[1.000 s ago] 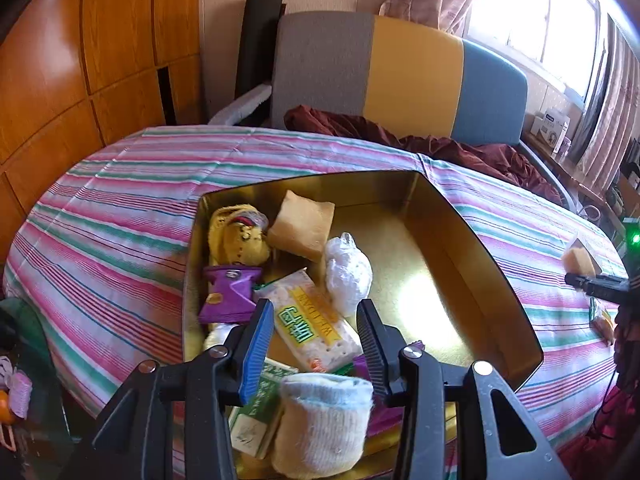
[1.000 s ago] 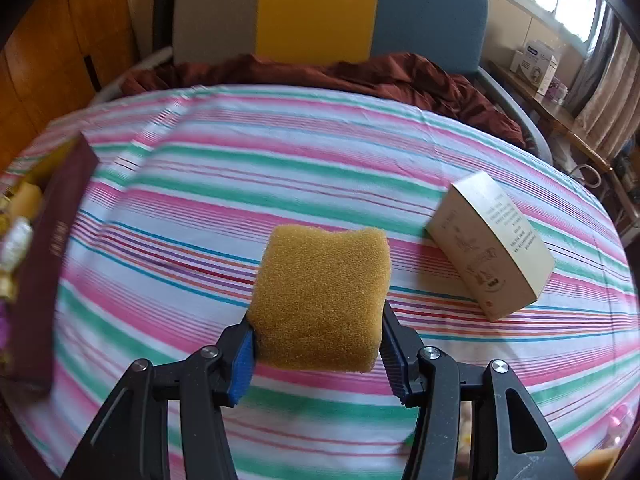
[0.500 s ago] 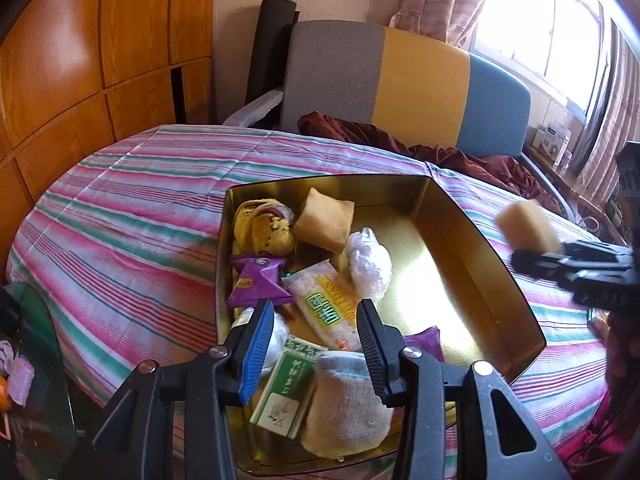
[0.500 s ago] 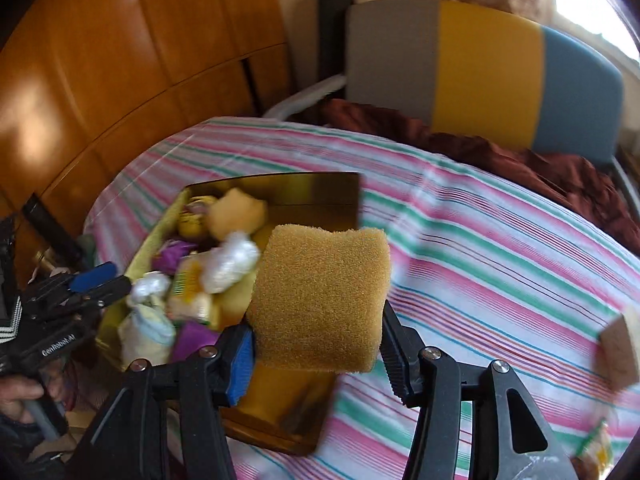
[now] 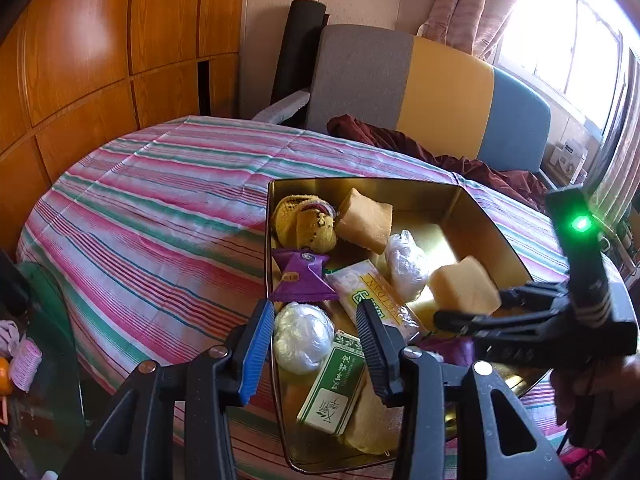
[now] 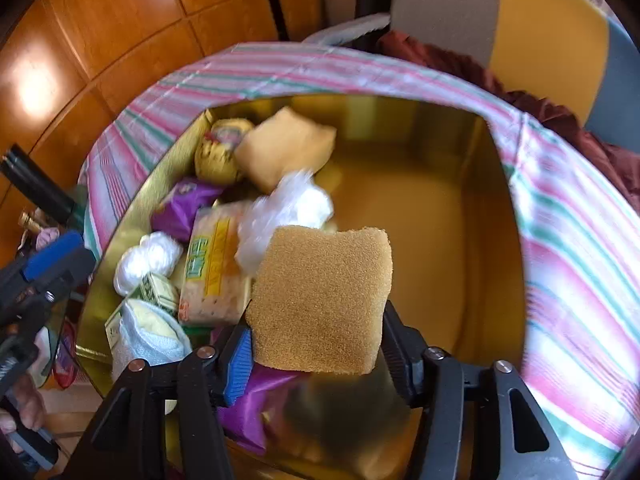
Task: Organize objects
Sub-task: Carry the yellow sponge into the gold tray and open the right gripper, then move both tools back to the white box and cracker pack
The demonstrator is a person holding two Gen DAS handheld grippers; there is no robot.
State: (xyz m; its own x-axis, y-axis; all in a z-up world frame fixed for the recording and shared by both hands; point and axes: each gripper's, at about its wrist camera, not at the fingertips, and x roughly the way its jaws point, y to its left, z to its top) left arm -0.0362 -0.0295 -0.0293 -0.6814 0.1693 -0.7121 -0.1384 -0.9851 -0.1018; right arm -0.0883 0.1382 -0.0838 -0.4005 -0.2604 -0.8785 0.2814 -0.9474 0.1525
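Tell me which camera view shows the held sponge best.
The right wrist view: the sponge fills the centre, pinched in the right gripper over the gold tin. The left wrist view shows it smaller, side-on.

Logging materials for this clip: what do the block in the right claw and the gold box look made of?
Block: porous tan foam, likely sponge; matte, grainy, pitted surface.
Gold box: probably metal tin; thin glossy walls mirror the contents and light.
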